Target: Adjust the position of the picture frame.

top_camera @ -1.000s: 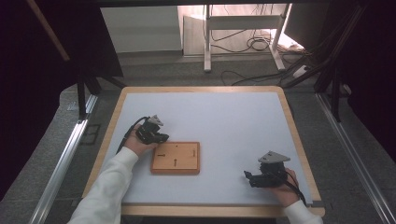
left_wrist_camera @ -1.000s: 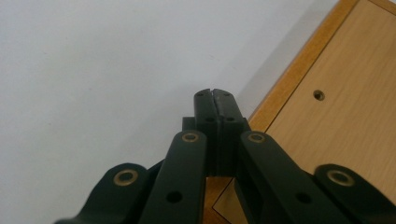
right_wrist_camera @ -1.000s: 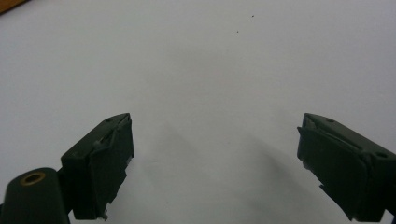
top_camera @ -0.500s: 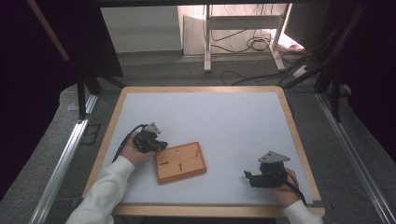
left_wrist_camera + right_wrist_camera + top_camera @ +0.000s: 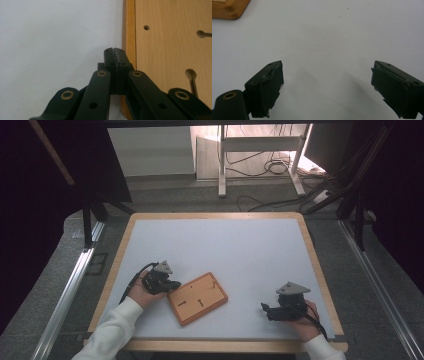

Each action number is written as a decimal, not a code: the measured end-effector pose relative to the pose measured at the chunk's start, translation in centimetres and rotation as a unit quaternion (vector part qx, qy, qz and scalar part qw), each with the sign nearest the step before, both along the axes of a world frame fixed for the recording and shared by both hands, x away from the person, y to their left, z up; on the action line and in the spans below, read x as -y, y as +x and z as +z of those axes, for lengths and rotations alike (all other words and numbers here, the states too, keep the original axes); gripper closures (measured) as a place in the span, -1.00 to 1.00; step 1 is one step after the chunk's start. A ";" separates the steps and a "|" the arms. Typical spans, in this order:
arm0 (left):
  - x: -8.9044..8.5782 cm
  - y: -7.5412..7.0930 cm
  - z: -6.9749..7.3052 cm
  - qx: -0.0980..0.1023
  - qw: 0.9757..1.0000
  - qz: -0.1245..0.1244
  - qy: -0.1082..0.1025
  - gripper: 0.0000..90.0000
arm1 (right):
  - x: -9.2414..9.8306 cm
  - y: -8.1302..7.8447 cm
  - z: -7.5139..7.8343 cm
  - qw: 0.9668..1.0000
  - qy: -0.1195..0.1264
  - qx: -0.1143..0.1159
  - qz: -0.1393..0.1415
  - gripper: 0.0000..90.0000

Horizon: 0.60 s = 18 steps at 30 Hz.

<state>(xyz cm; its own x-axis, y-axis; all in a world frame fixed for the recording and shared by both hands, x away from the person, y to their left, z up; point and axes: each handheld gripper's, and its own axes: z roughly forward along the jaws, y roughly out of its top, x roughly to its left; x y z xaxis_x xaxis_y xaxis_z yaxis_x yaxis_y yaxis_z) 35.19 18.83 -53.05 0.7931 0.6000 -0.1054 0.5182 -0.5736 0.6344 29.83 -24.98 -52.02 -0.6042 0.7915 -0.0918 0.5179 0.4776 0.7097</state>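
Observation:
A flat wooden board (image 5: 197, 298) with a raised rim, small holes and slots lies askew on the white table top, its right end turned away from me. My left gripper (image 5: 173, 285) is shut with nothing between its jaws, its tips pressed against the board's left edge. Seen from the left gripper view, the shut gripper (image 5: 114, 51) rests beside the board (image 5: 172, 50) rim. My right gripper (image 5: 264, 308) rests near the front right of the table, open and holding nothing. From the right gripper view the open gripper (image 5: 327, 75) faces bare white surface, with a board corner (image 5: 227, 8) at top left.
The white table top (image 5: 225, 245) has a wooden frame (image 5: 310, 250) around it. Metal rails run along both sides of the table. Beyond the far edge stand a table leg frame (image 5: 260, 165) and cables on the floor.
The left gripper has moved toward me and pushed the board's left end, so the board has turned counter-clockwise from square to askew. The right gripper has stayed still.

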 end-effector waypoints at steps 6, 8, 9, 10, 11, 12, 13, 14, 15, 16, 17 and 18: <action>0.2 -0.8 -0.1 -0.004 1.000 -0.002 -0.007 1.00 | 0.0 0.0 0.0 1.000 -0.001 0.000 0.000 -0.76; 0.5 -1.2 -0.1 -0.003 1.000 0.000 -0.007 1.00 | 0.0 0.0 0.0 1.000 -0.001 0.000 0.000 -0.76; 0.5 -1.3 -0.1 -0.006 1.000 0.001 -0.009 1.00 | 0.0 0.0 0.0 1.000 -0.001 -0.001 0.000 -0.76; 0.5 -1.3 -0.1 -0.006 1.000 0.001 -0.009 1.00 | 0.0 0.0 0.0 1.000 -0.001 -0.001 0.000 -0.76; 0.6 -1.4 -0.1 -0.008 1.000 0.000 -0.012 1.00 | -0.1 0.0 0.0 1.000 -0.002 -0.001 0.001 -0.76; 0.7 -1.5 -0.1 -0.010 1.000 0.001 -0.014 1.00 | -0.1 0.0 0.0 1.000 -0.002 -0.001 0.001 -0.76; 0.7 -1.6 -0.1 -0.013 1.000 0.000 -0.015 1.00 | -0.1 0.0 0.0 1.000 -0.002 -0.002 0.001 -0.76; 0.8 -1.8 -0.2 -0.014 1.000 -0.001 -0.018 1.00 | -0.1 0.0 0.0 1.000 -0.002 -0.001 0.001 -0.76; 0.9 -1.9 -0.2 -0.016 1.000 -0.002 -0.019 1.00 | -0.1 0.0 0.0 1.000 -0.002 -0.001 0.001 -0.76; 1.0 -2.0 -0.2 -0.017 1.000 -0.002 -0.020 1.00 | -0.1 0.0 0.0 1.000 -0.002 0.000 0.001 -0.76; 1.0 -2.2 -0.2 -0.017 1.000 -0.003 -0.021 1.00 | 0.0 0.0 0.0 1.000 -0.001 0.000 0.001 -0.76; 1.1 -2.3 -0.2 -0.016 1.000 -0.003 -0.020 1.00 | 0.0 0.0 0.0 1.000 -0.001 0.000 0.001 -0.76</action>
<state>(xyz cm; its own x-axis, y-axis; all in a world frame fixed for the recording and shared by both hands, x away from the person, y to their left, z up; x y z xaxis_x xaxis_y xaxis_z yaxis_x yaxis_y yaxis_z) 32.93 17.71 -53.21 0.7926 0.5896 -0.1556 0.5356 -0.5511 0.6399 29.81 -24.94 -51.99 -0.6056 0.7902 -0.0938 0.5167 0.4801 0.7089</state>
